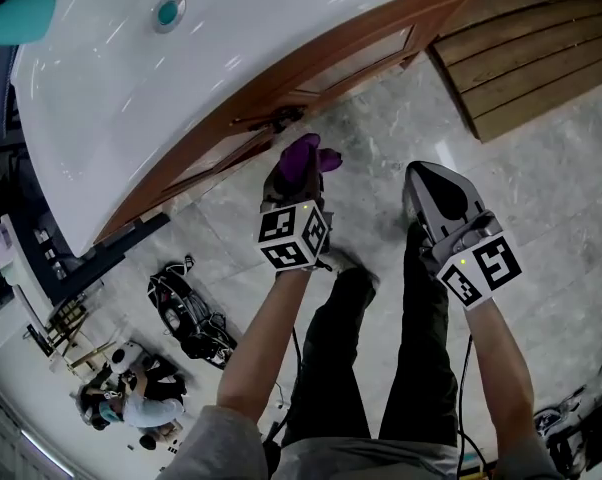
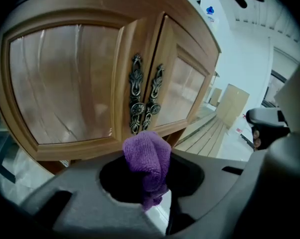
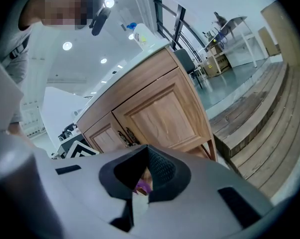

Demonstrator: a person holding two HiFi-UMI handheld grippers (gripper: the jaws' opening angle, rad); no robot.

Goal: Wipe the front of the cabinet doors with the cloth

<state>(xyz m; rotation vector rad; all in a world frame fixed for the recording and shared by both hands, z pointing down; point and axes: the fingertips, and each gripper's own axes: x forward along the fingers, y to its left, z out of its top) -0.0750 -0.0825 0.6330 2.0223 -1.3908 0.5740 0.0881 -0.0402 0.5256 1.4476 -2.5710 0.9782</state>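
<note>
A purple knitted cloth [image 1: 311,153] [image 2: 147,158] is bunched between the jaws of my left gripper [image 1: 293,173] [image 2: 150,178], which is shut on it. The cloth hangs just short of the wooden cabinet doors [image 1: 281,118] [image 2: 65,88], close to their two ornate metal handles [image 2: 144,96], and I cannot tell if it touches the wood. My right gripper [image 1: 422,173] [image 3: 142,176] hangs lower and to the right, away from the cabinet, shut with nothing in it. In the right gripper view the doors [image 3: 160,113] lie ahead, and a sliver of the cloth [image 3: 141,185] shows between the jaws.
A white countertop [image 1: 131,78] with a sink drain [image 1: 168,10] overhangs the cabinet. A slatted wooden platform [image 1: 521,58] lies to the right on the marble floor [image 1: 381,128]. Cables and gear [image 1: 186,313] lie lower left, near a crouching person [image 1: 131,403].
</note>
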